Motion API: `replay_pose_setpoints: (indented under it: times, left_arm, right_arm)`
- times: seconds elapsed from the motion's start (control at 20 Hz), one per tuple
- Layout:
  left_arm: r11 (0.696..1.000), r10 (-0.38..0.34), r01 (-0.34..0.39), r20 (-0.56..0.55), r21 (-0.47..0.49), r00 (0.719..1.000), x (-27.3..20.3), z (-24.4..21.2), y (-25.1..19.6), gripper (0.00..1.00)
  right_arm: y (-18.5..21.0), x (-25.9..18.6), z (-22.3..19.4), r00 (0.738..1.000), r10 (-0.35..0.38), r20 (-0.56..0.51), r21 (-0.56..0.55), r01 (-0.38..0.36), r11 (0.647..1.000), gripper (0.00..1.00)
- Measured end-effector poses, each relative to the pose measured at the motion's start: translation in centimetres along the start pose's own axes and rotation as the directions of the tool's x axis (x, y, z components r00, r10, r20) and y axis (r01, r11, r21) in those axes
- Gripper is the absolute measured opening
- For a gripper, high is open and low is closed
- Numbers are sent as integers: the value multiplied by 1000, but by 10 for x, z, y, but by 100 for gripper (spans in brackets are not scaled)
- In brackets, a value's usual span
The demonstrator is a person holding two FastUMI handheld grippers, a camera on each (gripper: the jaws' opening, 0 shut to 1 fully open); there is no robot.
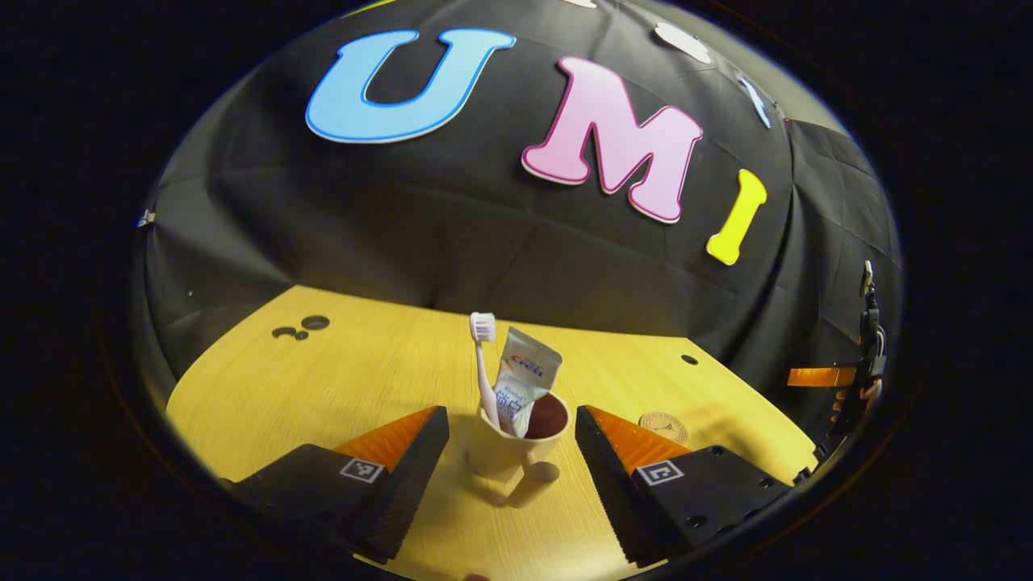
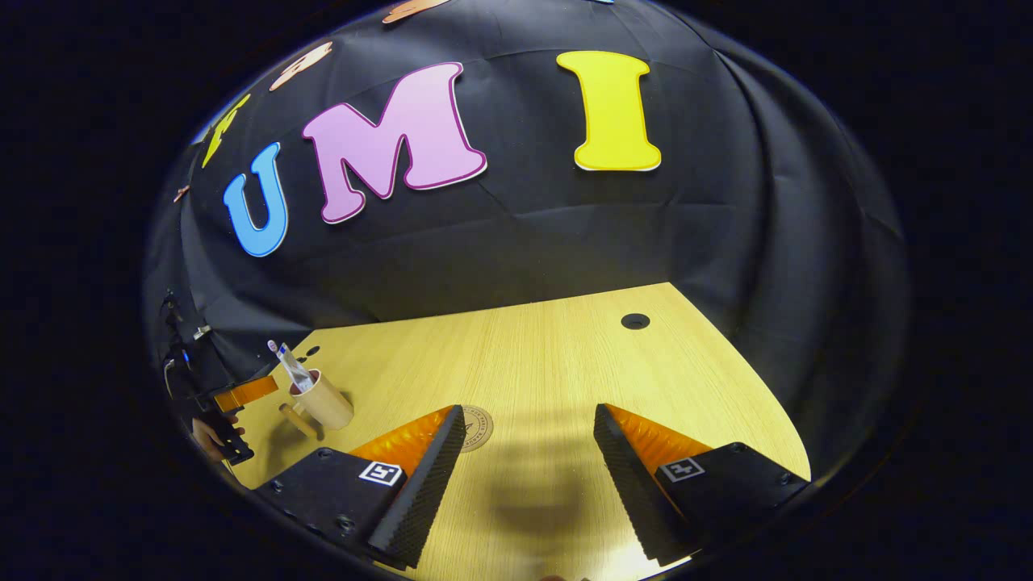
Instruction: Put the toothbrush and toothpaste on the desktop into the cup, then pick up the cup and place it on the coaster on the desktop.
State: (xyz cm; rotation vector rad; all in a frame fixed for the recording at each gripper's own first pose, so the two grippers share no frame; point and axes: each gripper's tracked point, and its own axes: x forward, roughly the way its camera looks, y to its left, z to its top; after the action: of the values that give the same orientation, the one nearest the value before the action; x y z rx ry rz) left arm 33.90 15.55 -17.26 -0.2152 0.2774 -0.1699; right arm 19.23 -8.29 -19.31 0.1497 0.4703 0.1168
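Left gripper (image 1: pixel 511 452) spread wide, fingers flanking cup (image 1: pixel 516 448) without touching. Cup upright on desktop (image 1: pixel 339 387), handle toward camera. Toothbrush (image 1: pixel 483 355) and toothpaste (image 1: pixel 523 379) stand inside cup; tube print red and blue, wording too small to read. Coaster (image 1: pixel 663 425) lies just right of cup, round emblem unreadable. Right gripper (image 2: pixel 529 476) released, holding nothing, above bare desktop near coaster.

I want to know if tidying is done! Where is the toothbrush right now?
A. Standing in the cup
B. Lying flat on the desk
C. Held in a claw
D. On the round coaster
A: the toothbrush stands upright in the cup beside the toothpaste, while the coaster sits bare off to the side.
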Motion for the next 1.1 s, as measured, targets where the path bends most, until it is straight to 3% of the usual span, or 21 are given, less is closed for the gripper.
replay_pose_setpoints:
  times: [0.2,0.45,0.6,1.1]
  left_arm:
    - [998,31,-23,-151,53,988,0,-7,0,98]
    - [999,36,-38,-334,2,942,8,-25,-10,98]
    - [997,54,-70,-443,-20,895,11,-47,-13,98]
    - [989,146,-128,-640,76,754,48,-85,-12,97]
  right_arm:
    - [-3,-10,0,1000,21,3,-20,-21,1000,98]
    - [-24,-17,-4,1000,-5,3,59,5,998,98]
    - [-45,-25,-8,999,-45,3,84,44,996,98]
    - [-98,-44,-35,992,-120,-43,124,124,985,98]
